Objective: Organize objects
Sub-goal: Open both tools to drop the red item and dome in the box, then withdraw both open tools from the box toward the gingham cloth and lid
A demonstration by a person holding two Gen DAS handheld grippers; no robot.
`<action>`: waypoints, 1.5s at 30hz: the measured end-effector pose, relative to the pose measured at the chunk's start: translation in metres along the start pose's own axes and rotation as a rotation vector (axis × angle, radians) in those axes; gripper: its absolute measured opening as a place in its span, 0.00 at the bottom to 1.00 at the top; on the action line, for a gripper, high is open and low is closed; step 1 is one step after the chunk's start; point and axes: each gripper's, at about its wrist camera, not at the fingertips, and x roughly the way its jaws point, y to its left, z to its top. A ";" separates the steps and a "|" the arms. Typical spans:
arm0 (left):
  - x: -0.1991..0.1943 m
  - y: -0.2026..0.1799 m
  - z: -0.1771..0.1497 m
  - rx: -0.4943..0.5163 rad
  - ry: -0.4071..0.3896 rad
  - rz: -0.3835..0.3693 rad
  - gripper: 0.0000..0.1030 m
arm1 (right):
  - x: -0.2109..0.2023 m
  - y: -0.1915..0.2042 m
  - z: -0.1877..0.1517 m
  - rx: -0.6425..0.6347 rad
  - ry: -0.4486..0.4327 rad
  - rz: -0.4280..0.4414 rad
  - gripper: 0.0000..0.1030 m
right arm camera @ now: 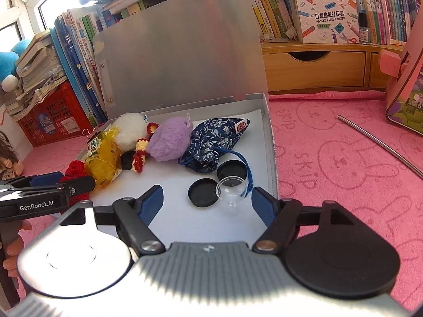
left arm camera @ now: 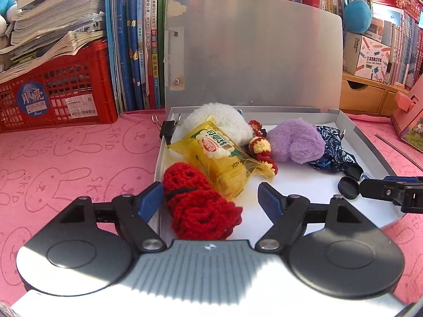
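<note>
An open silver box [left arm camera: 370, 142] [right arm camera: 269, 145] lies on the pink cloth with its lid upright. It holds a yellow snack packet [left arm camera: 219, 155] [right arm camera: 101, 155], a white plush [left arm camera: 219, 119], a purple plush [left arm camera: 296, 142] [right arm camera: 169, 140], a blue floral pouch [left arm camera: 330, 148] [right arm camera: 214, 140] and a red-and-yellow crochet piece [left arm camera: 261, 148]. My left gripper [left arm camera: 210, 198] is open at the box's near left corner, with a red crochet piece [left arm camera: 198, 203] lying between its fingers. My right gripper [right arm camera: 207, 199] is open over a black lid [right arm camera: 203, 192] and a small clear cup [right arm camera: 231, 187]. A second black lid [right arm camera: 232, 171] sits behind them.
A black binder clip [left arm camera: 166, 129] is clipped to the box's left wall. A red crate [left arm camera: 58, 92] of papers and rows of books stand behind. On the right are a wooden drawer unit [right arm camera: 317, 68], a metal rod [right arm camera: 380, 142] on the cloth, and a pink box [right arm camera: 404, 92].
</note>
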 end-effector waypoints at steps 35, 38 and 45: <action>-0.128 0.021 -0.084 -0.030 -0.064 -0.071 0.81 | -0.114 0.069 -0.110 -0.225 -0.106 0.178 1.00; -0.140 0.023 -0.105 -0.068 -0.119 -0.010 0.81 | -0.117 0.074 -0.127 -0.237 -0.116 0.156 1.00; -0.146 0.026 -0.139 -0.110 -0.092 -0.010 0.81 | -0.104 0.081 -0.140 -0.231 -0.077 0.113 1.00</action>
